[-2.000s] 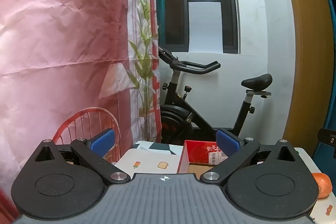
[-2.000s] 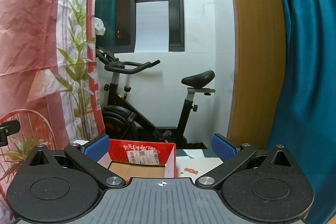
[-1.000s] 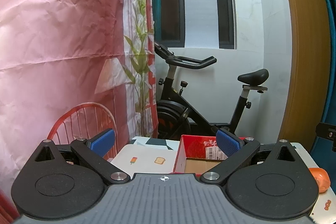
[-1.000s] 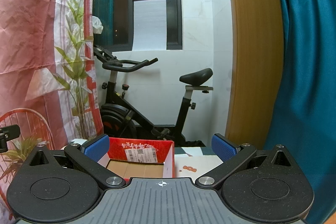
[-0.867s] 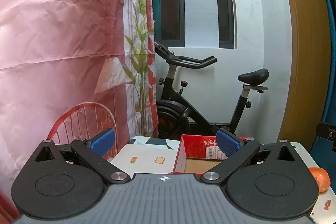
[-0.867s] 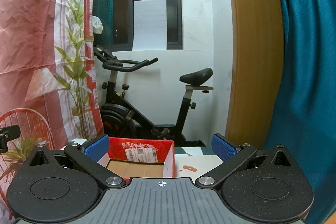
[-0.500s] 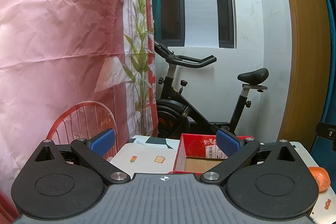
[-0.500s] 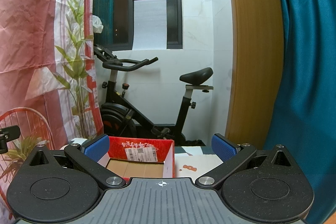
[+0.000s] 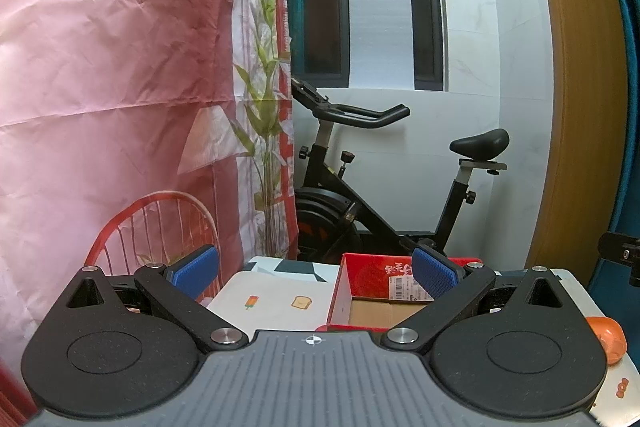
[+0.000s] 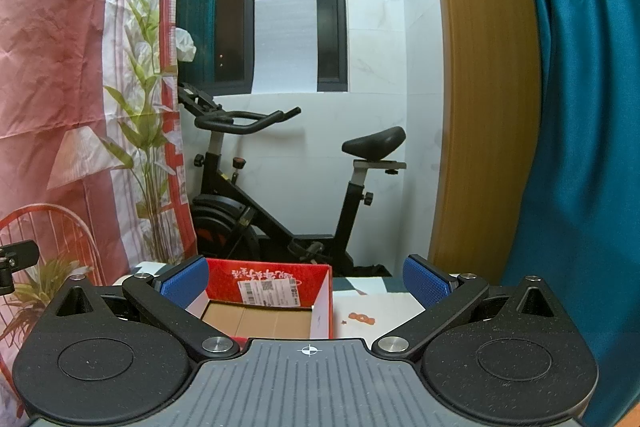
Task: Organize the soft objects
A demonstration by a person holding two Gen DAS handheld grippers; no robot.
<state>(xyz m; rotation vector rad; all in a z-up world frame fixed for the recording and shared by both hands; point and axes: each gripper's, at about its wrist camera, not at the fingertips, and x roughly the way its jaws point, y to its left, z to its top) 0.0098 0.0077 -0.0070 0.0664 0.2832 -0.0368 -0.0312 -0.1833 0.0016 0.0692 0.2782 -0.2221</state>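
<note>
Evidently pre-grasp: left hand-held gripper (image 9: 314,269) and right hand-held gripper (image 10: 306,279) both released, empty, above box (image 10: 276,283). Next move likely calls for reaching the orange object (image 9: 608,337) at lower right.

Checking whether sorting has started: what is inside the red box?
Inside the red box only its bare brown cardboard floor shows. The near part of the floor is hidden behind the right tongs' body.

Left claw (image 9: 314,273) and right claw (image 10: 306,281) are both level, spread wide, holding nothing.
</note>
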